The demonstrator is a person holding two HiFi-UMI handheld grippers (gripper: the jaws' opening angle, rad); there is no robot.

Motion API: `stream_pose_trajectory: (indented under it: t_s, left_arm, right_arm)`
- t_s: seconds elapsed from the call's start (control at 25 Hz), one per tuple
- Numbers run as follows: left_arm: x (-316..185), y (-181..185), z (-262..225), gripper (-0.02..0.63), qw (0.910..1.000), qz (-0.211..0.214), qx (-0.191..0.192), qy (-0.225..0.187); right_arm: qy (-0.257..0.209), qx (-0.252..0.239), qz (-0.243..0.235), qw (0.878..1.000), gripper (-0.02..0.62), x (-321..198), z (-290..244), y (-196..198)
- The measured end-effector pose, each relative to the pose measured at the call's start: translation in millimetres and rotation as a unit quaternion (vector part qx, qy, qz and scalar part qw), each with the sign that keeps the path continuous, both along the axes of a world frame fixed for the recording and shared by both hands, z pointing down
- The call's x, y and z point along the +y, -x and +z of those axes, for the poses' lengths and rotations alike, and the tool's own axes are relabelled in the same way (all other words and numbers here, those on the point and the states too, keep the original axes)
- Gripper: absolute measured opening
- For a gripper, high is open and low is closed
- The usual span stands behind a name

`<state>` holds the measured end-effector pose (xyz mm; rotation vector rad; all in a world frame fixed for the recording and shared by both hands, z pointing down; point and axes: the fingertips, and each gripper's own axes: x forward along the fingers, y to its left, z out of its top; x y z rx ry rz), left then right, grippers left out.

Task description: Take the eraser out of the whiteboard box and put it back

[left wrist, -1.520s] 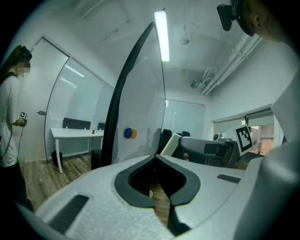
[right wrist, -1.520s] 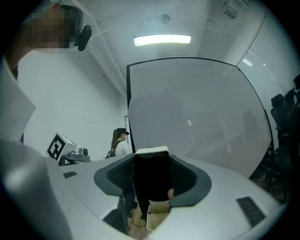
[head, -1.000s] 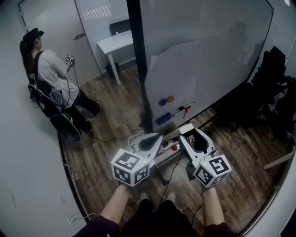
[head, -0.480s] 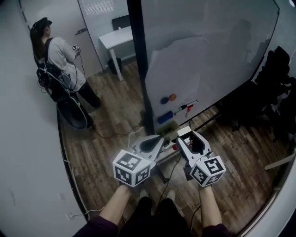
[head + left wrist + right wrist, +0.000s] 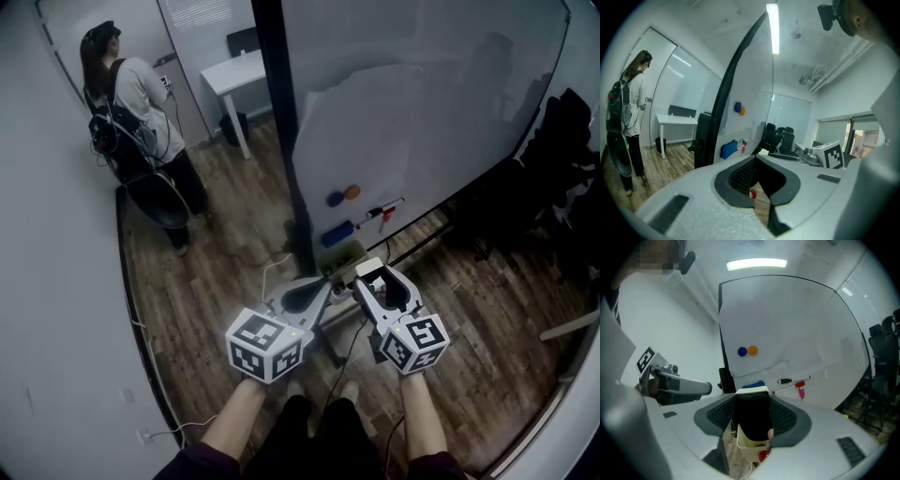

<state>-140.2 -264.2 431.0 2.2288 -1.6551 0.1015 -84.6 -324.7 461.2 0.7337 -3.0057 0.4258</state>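
Note:
My right gripper point(image 5: 378, 279) point(image 5: 751, 401) is shut on the eraser point(image 5: 752, 417), a black felt block with a white back point(image 5: 367, 268). The eraser hangs just above the pale open whiteboard box point(image 5: 748, 443), which shows greenish point(image 5: 342, 256) in the head view at the foot of the whiteboard point(image 5: 422, 112). Something red point(image 5: 762, 456) lies in or by the box. My left gripper point(image 5: 313, 287) point(image 5: 757, 161) sits beside the right one, to its left, shut with nothing in it and pointing at the board's dark post.
On the whiteboard are a blue block point(image 5: 336, 233), two markers point(image 5: 380, 211), and blue point(image 5: 335, 198) and orange point(image 5: 352, 191) magnets. A dark post point(image 5: 277, 131) edges the board. A person point(image 5: 131, 103) stands far left by a white table point(image 5: 234, 75). Office chairs point(image 5: 562, 169) stand right. Cables cross the wood floor.
Both grippers have drifted slightly left and closer to the box, with the eraser still held. The person at the far left has walked farther toward the back wall.

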Motion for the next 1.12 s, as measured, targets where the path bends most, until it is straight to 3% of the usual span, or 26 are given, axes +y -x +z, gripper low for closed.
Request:
stream_pose_trajectory:
  t_s: [0.24,0.64,1.12]
  left_arm:
    - [7.3,-4.3,1.8,0.005,1.0,-0.001,0.005,0.001]
    - [16.0,-1.1,8.4,0.005,0.9999,-0.012,0.008,0.009]
    - [20.6,-0.1,13.6,0.005,0.9997,-0.014,0.011,0.014]
  right_arm:
    - [-0.005,0.0,-0.004,1.0,0.225,-4.5,21.9,7.9]
    - [0.001,0.039,-0.01,0.999,0.227,-9.7,55.0,20.3]
    - [0.013,0.029,-0.009,0.999,0.232,-8.9,53.4,18.2]
